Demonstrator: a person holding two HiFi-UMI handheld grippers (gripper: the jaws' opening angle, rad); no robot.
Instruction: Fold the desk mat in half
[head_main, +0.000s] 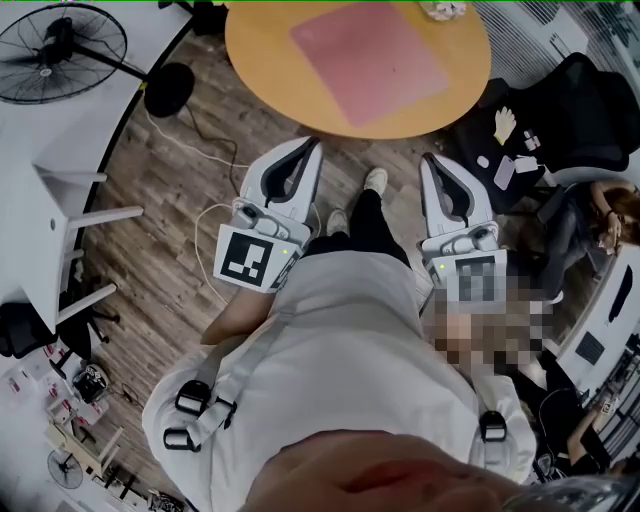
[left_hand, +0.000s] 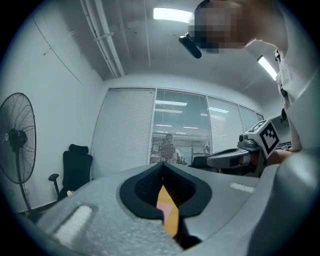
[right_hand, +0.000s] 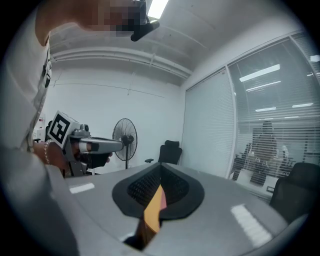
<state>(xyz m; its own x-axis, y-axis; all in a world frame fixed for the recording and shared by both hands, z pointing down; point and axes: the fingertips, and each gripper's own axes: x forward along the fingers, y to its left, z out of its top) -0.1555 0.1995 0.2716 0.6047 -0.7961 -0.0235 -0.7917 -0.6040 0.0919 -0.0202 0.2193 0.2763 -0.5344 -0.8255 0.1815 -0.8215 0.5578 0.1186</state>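
Note:
A pink desk mat (head_main: 370, 60) lies flat on the round wooden table (head_main: 260, 50) at the top of the head view. My left gripper (head_main: 312, 147) and right gripper (head_main: 430, 160) are held side by side above the floor, short of the table's near edge, both pointing toward it. Each is shut with nothing held. In the left gripper view the gripper (left_hand: 161, 169) shows only a thin slit with a sliver of mat (left_hand: 162, 205). In the right gripper view the gripper (right_hand: 160, 171) shows the same kind of slit, with table (right_hand: 151, 212) behind it.
A standing fan (head_main: 60, 50) and a white desk (head_main: 60, 200) are at the left, with a cable (head_main: 200, 135) on the wood floor. A black chair (head_main: 590, 110) and a seated person (head_main: 600, 220) are at the right. A small white object (head_main: 442, 10) sits on the table's far edge.

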